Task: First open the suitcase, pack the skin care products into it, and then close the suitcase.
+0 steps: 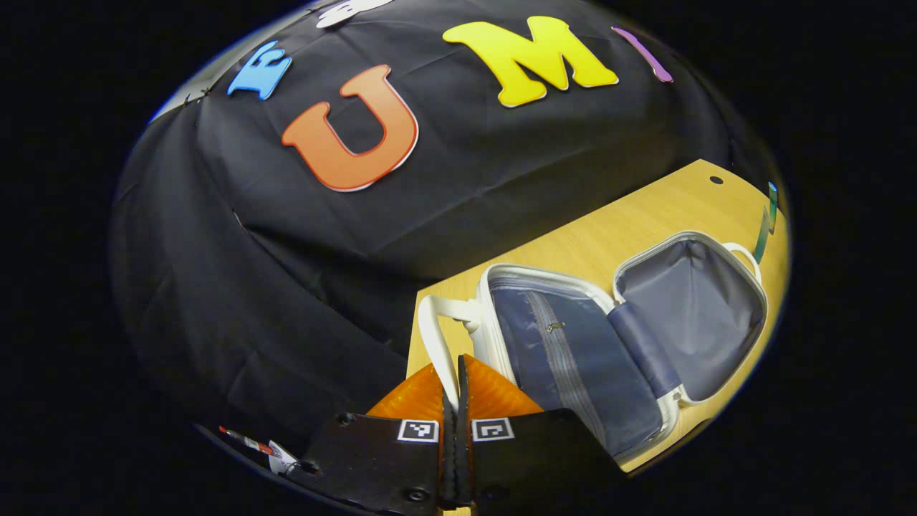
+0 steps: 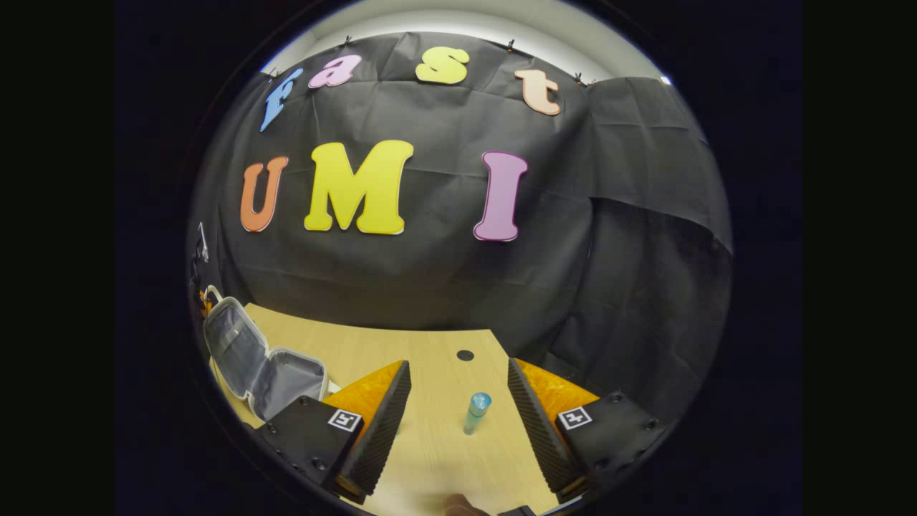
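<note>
The white suitcase (image 1: 630,337) lies open on the wooden table (image 1: 609,229), its grey-blue lining and zipped divider showing. My left gripper (image 1: 458,362) is at the suitcase's near end, with its fingers pressed together on the white handle (image 1: 433,337). In the right gripper view a small clear bottle with a blue cap (image 2: 475,412) stands upright on the table (image 2: 430,444). My right gripper (image 2: 458,364) is open, and the bottle stands a little ahead, between the lines of its two fingers and untouched. The open suitcase (image 2: 258,358) lies far to its left.
A small dark hole (image 2: 466,355) marks the table top beyond the bottle. The black cloth wall hangs right behind the table's far edge. Part of a hand (image 2: 458,505) shows at the bottom of the right gripper view.
</note>
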A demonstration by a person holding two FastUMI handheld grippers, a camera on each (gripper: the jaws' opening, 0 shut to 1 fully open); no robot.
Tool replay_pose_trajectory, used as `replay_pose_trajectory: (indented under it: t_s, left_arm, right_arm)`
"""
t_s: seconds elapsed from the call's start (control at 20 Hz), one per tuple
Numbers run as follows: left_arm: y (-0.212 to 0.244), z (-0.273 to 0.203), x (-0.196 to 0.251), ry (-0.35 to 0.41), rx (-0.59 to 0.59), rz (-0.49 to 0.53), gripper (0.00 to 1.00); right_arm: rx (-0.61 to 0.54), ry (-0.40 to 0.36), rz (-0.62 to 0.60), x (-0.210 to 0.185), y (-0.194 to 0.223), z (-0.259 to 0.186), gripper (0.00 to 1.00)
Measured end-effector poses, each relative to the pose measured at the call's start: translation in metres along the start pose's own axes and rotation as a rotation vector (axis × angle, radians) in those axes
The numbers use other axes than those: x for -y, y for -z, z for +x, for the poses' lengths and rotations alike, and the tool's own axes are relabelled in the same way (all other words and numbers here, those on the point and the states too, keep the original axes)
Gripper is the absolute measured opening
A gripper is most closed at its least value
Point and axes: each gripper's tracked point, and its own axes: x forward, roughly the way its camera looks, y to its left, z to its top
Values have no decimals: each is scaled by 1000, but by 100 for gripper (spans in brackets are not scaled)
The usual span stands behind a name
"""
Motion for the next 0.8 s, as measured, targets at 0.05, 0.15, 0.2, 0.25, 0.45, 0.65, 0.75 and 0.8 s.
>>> replay_pose_trajectory:
  t_s: [0.05,0.15,0.2,0.25,0.45,0.65,0.75,0.8]
  left_arm:
    - [11,10,-2,12,-20,-16,3]
    - [33,26,-4,38,-66,-60,3]
    - [47,35,-3,52,-93,-84,3]
    - [61,42,0,63,-119,-114,3]
    - [111,54,17,133,-219,-240,3]
    - [131,68,32,213,-218,-388,5]
    - [139,69,28,209,-218,-423,14]
    - [142,70,19,170,-213,-431,20]
  right_arm:
    - [-9,4,0,0,3,-1,82]
    - [-33,14,-6,1,11,-2,81]
    - [-43,20,-9,1,15,-3,80]
    - [-51,26,-9,3,18,-4,80]
    - [-81,48,-18,9,28,-5,81]
    - [-109,60,-27,13,37,-6,81]
    - [-116,58,-33,13,40,-5,81]
    - [-119,53,-38,12,43,-5,80]
